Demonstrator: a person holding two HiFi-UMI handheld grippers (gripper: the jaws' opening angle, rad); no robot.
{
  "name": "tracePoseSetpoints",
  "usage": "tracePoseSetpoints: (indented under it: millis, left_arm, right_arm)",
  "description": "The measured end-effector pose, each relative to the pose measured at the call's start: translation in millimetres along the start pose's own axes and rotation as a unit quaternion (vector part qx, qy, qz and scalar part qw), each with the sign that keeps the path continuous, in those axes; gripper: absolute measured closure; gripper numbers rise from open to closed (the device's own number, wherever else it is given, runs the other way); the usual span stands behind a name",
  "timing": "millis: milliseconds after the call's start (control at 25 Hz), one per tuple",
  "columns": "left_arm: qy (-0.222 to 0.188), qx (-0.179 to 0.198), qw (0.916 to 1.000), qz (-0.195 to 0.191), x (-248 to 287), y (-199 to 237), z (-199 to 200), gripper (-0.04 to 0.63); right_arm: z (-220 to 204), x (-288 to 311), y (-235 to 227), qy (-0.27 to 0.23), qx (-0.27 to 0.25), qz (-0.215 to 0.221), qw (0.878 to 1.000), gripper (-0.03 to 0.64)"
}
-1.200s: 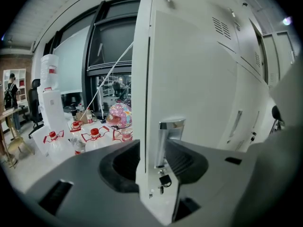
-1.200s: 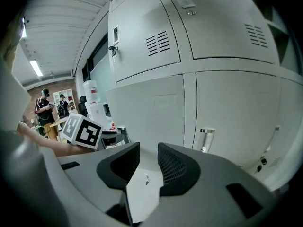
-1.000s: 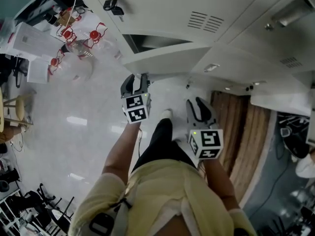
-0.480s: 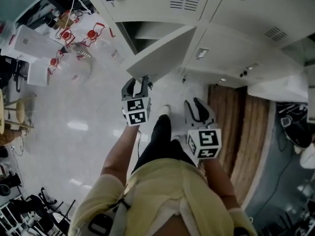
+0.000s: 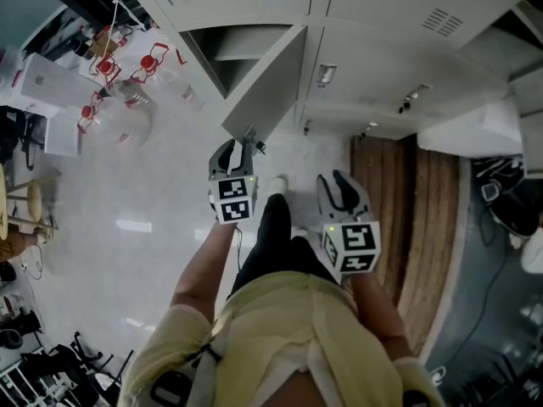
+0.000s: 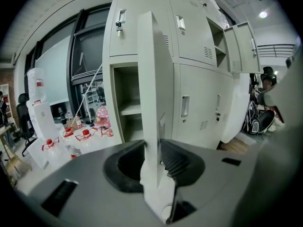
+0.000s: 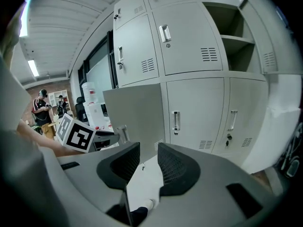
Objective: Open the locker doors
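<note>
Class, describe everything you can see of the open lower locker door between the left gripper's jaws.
The locker door is a pale grey panel, seemingly painted metal, upright, swung well out from its open compartment and seen edge-on in the left gripper view. A small handle sits on its outer face near the free edge. That edge stands between the jaws of the left gripper, which have just been closing and press it from both sides.

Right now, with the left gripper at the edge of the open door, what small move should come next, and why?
Probably swing the door a little wider with the left gripper. Its jaws have just been closing and now pinch the door's edge, and the door stands only about square to the locker front. The right gripper is open and empty.
</note>
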State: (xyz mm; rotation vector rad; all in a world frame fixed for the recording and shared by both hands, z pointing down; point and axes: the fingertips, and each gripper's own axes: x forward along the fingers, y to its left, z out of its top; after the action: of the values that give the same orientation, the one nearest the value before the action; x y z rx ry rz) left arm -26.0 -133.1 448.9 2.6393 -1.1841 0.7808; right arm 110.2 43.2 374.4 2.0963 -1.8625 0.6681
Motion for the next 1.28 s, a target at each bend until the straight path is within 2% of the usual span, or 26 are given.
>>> tracePoseSetpoints:
  millis: [320,520,760,1080,1280]
  left_arm:
    - [0.007,0.041,0.9979,-0.051,-10,-54,-4,0.488]
    - [-0.002,0.068,0.9927,-0.099,-12,-94,-2,0.488]
    - [-0.001,0.090,0.9863,-0.138,-8,-129,2,0.488]
    - [0.001,0.127,0.9769,-0.172,-6,-162,5,0.488]
    - [0.011,0.129,0.9729,-0.191,-5,-176,-1,0.488]
  right_arm:
    - [-15,-22,-10,-0.006,0.017,-0.009,1.000,0.502]
    - [-23,-36,-22,-0.008,0.029,-0.028,0.999,0.502]
    - [-34,-52,-37,-0.006,0.047,-0.051,0.998,0.502]
    - [-38,-67,-46,-0.019,0.066,-0.073,0.995,0.502]
    - [-49,-75,-52,-0.011,0.073,-0.084,0.994,0.502]
